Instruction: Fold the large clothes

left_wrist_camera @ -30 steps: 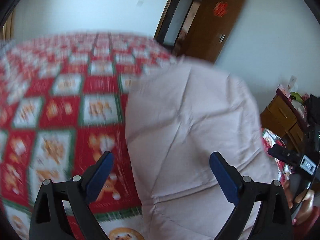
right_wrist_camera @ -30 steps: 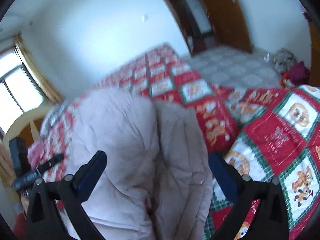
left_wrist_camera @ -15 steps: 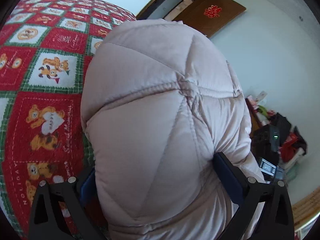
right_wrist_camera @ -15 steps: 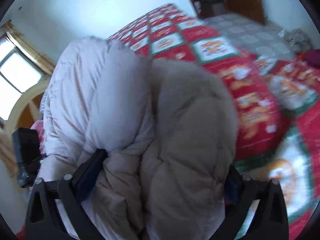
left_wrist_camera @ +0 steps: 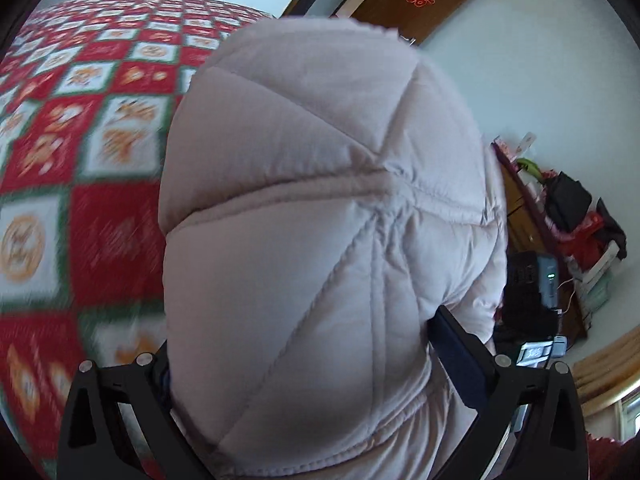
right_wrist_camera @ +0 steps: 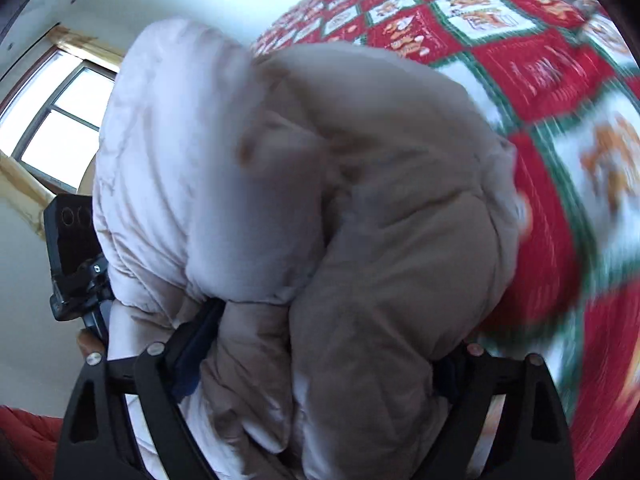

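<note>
Puffer jacket [left_wrist_camera: 320,240]: pale pink, quilted, bunched, fills centre of both views | left gripper [left_wrist_camera: 300,364]: jaws pressed into a thick fold of jacket, one each side | right gripper [right_wrist_camera: 320,348]: jaws clamped likewise on bunched padding | patchwork quilt [left_wrist_camera: 80,160]: red, green, white, left of frame | wooden door [left_wrist_camera: 424,0]: upper right.

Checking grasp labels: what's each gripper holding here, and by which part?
Both hold the puffy jacket. The left gripper straddles a quilted bulge; the right gripper straddles bunched folds. Which part of the garment each is cannot be told.
</note>
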